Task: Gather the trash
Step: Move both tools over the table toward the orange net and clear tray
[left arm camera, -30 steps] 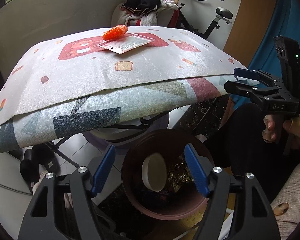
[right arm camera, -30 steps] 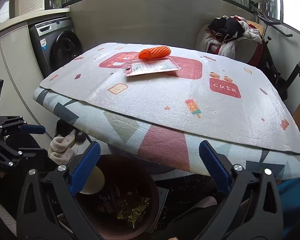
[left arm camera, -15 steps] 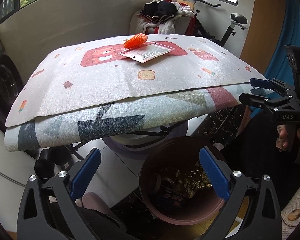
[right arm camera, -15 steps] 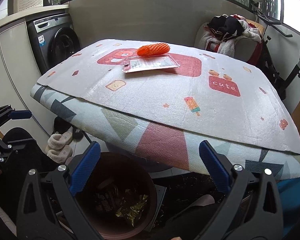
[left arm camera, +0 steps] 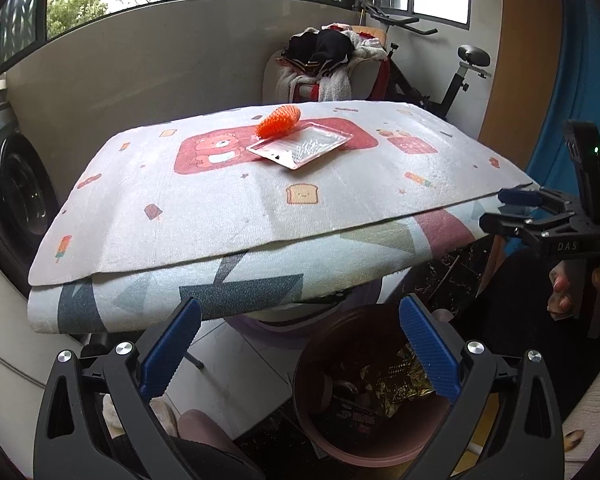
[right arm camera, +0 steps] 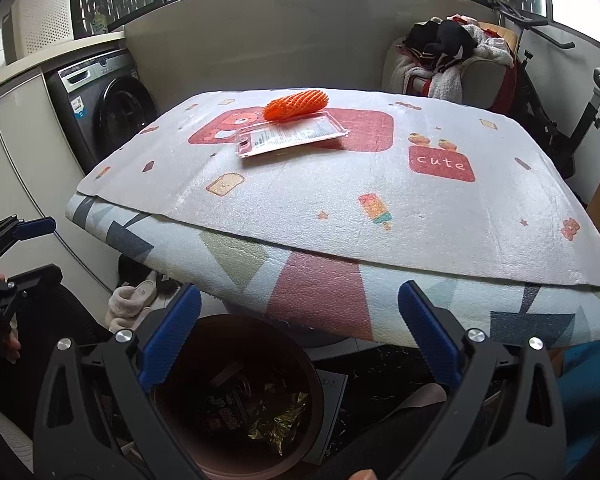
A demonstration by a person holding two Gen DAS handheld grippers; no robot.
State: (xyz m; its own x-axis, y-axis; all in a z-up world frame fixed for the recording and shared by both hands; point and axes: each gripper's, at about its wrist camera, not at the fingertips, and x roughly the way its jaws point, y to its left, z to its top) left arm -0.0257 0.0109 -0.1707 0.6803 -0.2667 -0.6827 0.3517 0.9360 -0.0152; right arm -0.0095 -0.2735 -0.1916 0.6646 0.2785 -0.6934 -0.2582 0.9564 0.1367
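An orange foam net and a clear plastic packet lie together at the far middle of the mat-covered table. A brown trash bin with wrappers inside stands on the floor below the table's near edge. My left gripper is open and empty above the bin's left side. My right gripper is open and empty over the bin; it also shows in the left wrist view.
A washing machine stands at the left. A chair piled with clothes and an exercise bike stand behind the table. Slippers lie on the floor under the table.
A white round piece seen in the bin a second ago is no longer visible. Both grippers have risen and tilted up, so more of the table top shows.
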